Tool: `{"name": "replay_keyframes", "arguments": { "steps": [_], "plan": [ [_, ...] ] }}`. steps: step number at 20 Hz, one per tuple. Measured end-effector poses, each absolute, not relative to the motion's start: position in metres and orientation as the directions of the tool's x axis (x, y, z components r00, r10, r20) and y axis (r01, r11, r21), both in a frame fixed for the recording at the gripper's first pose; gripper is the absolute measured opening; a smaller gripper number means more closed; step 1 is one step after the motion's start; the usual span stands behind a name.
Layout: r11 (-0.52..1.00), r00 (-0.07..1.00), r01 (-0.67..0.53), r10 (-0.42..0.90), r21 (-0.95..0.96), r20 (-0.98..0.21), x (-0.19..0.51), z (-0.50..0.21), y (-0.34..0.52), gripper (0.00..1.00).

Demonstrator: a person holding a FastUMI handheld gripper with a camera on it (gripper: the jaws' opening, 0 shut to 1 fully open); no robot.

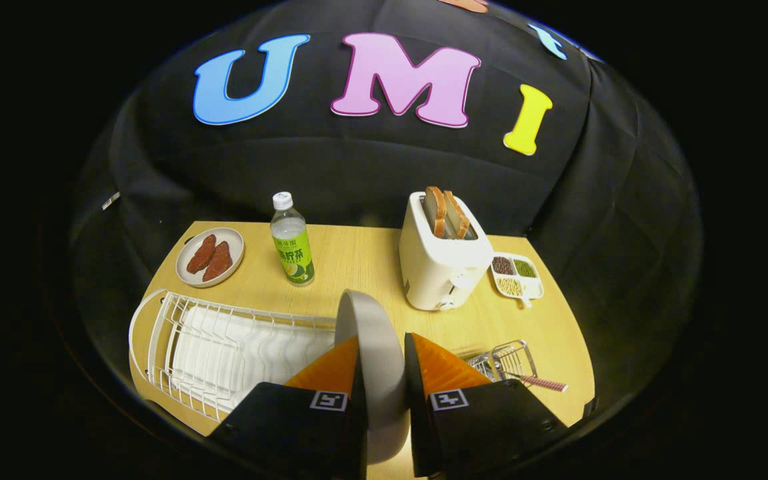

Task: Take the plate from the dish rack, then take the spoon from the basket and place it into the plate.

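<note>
Fisheye cam riding on the gripper [381,357], looking forward and down along the fingers

It sits above the near edge of the wooden table [357,257], facing the black cloth back wall [357,167]. The plate [374,347] pinched on edge between the fingers is right up close; the toaster [441,267] and bottle [292,243] sit further back.

Two plates [374,347] [210,256], one bottle [292,240], one toaster [443,260], one rack [224,350], one basket [507,360].
</note>
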State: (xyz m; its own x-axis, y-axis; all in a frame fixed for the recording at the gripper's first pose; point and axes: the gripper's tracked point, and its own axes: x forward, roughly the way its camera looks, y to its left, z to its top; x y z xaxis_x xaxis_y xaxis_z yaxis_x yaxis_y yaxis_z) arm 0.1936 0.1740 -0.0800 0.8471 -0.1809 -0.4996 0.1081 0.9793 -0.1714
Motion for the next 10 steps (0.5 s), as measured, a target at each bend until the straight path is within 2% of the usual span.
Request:
{"name": "replay_keyframes", "arguments": {
  "steps": [2,5,10],
  "plan": [
    [0.99,0.859,0.078,-0.126,-0.117,-0.496,0.196,-0.074,0.187,0.23],
    [0.994,0.838,0.054,-0.096,-0.093,-0.537,0.19,-0.087,0.178,0.23],
    [0.996,0.823,-0.034,0.072,0.079,-0.563,0.158,-0.093,0.179,0.22]
  ]
}}
